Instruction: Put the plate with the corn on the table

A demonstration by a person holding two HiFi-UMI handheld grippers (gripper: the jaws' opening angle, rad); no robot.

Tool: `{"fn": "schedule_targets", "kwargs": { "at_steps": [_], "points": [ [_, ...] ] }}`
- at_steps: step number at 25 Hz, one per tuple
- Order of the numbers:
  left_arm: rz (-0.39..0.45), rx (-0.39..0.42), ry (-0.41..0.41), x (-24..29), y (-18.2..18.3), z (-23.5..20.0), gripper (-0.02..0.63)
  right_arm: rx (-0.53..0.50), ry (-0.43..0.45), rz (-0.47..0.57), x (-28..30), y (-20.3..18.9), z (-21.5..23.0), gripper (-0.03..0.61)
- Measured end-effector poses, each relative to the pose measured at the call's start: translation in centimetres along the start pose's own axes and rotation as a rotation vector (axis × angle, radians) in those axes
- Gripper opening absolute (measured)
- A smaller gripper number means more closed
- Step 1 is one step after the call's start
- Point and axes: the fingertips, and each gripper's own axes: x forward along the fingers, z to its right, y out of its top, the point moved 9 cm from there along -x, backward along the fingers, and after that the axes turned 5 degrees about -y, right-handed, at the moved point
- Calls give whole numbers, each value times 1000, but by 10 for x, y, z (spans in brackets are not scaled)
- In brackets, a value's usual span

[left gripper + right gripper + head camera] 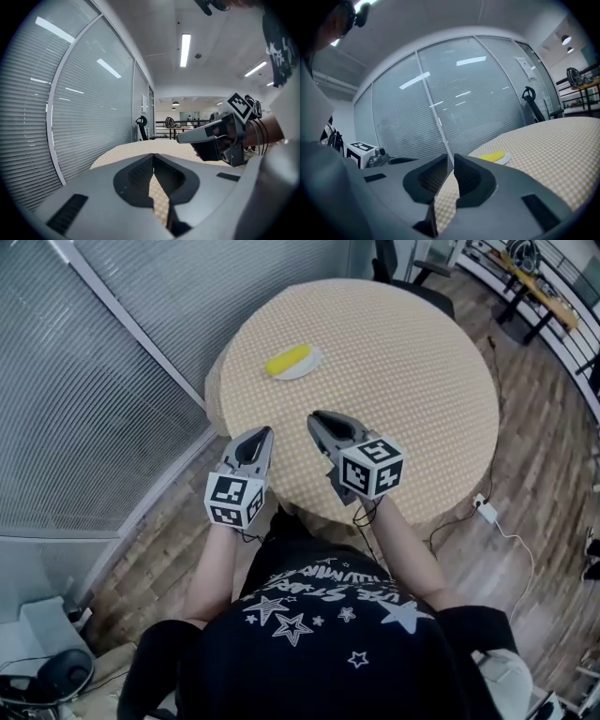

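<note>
Head view, rd checked table [403, 371], yellow corn [288, 359], plate [310, 367]

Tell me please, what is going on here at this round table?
A person stands at the near edge of a round table with a checked cloth and holds a gripper in each hand. The left gripper and the right gripper both have their jaws together with nothing between them. The plate with the corn already lies on the table, farther in and towards the left, apart from both grippers.
</note>
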Motion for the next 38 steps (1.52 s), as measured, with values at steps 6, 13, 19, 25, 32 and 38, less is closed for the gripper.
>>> {"fn": "schedule_targets", "kwargs": {
  "at_steps": [6, 13, 19, 25, 32, 38],
  "points": [
    [-13, 0, 16, -20, -7, 44, 8, -130, -11, 25, -45, -15, -15, 57],
    [3, -36, -1, -28, -8, 80, 8, -134, 67, 17, -80, -23, -22, 44],
    [1, -30, -15, -26, -11, 97, 8, -169, 71, -16, -104, -32, -17, 38],
    [1, -22, 13, -64, -15, 96, 8, -196, 57, -61, -111, -48, -34, 38],
    [-8, -78, 69, -124, -35, 100, 8, -238, 56, -76, -122, -63, -76, 38],
    [14, -54, 67, -162, -37, 115, 8, -237, 29, -56, -138, -73, -104, 38]
  ]
}}
